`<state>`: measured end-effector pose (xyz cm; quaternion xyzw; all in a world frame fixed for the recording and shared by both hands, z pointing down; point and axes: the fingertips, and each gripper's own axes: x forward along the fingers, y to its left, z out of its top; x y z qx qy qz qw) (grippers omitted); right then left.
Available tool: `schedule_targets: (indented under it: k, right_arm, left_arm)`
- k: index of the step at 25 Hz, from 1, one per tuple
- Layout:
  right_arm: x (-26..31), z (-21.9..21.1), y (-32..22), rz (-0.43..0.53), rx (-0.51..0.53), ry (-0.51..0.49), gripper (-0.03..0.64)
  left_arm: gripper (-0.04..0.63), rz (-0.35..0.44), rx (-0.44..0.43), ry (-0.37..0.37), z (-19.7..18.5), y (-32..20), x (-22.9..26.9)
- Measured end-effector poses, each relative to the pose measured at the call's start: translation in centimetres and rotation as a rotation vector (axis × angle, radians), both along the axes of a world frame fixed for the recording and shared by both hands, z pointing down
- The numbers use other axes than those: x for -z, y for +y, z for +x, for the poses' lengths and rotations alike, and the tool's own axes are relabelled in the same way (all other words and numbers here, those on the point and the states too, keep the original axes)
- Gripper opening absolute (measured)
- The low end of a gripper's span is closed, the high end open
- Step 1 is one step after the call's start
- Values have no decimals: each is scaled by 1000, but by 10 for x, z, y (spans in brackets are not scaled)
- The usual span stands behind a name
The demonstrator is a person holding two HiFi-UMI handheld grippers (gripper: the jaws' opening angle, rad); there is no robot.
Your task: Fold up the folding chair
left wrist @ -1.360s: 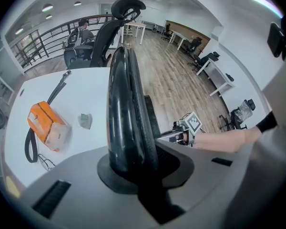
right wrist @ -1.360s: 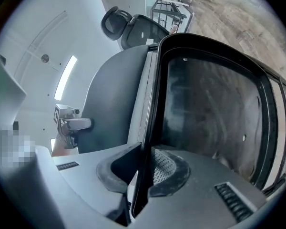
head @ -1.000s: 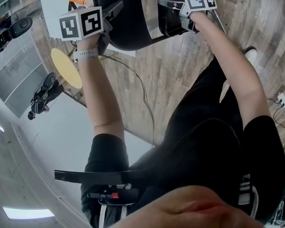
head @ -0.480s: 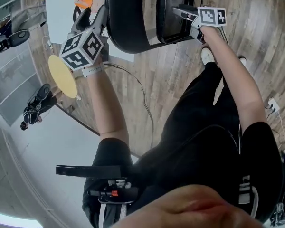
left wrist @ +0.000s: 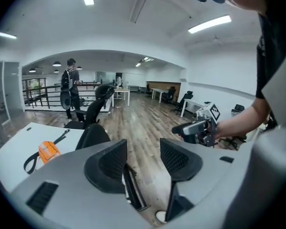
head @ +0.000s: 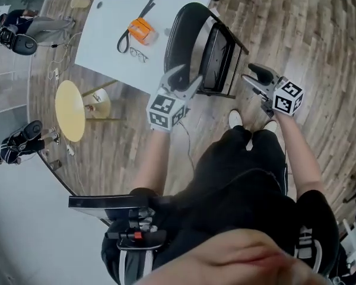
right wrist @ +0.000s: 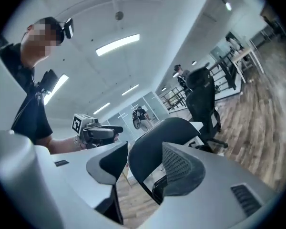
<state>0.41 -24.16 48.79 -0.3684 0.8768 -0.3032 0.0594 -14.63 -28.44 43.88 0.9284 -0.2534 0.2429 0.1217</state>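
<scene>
The black folding chair stands on the wood floor against the white table's edge, its seat drawn up close to its back. Both grippers hang in the air short of it and touch nothing. My left gripper is open just in front of the chair's back. My right gripper is open to the right of the chair's frame. In the left gripper view the open jaws hold nothing, and the chair shows beyond them. In the right gripper view the jaws are also empty, with the chair's back behind them.
The white table carries an orange object with a strap and glasses. A round yellow side table stands at left, with a cable on the floor. My shoes are near the chair. A person stands far off.
Both grippers have let go of the chair, opened and pulled up and back from it. The head view has risen, so the chair and the table now show whole.
</scene>
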Motion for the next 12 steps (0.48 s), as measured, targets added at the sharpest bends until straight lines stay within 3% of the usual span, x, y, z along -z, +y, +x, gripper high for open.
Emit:
schedule_targets:
  k: [6,9,12]
  right_arm:
    - [94,-30,62,135,78,155,225]
    - [126,-46,86,203,133,202,191]
    - [154,-51,106,265,152,202,62]
  left_arm:
    - [218,-46,-94,187,33,96,37]
    - [182,13,-113,262,42,123,64]
    - [14,99,-86,282,46,140,84]
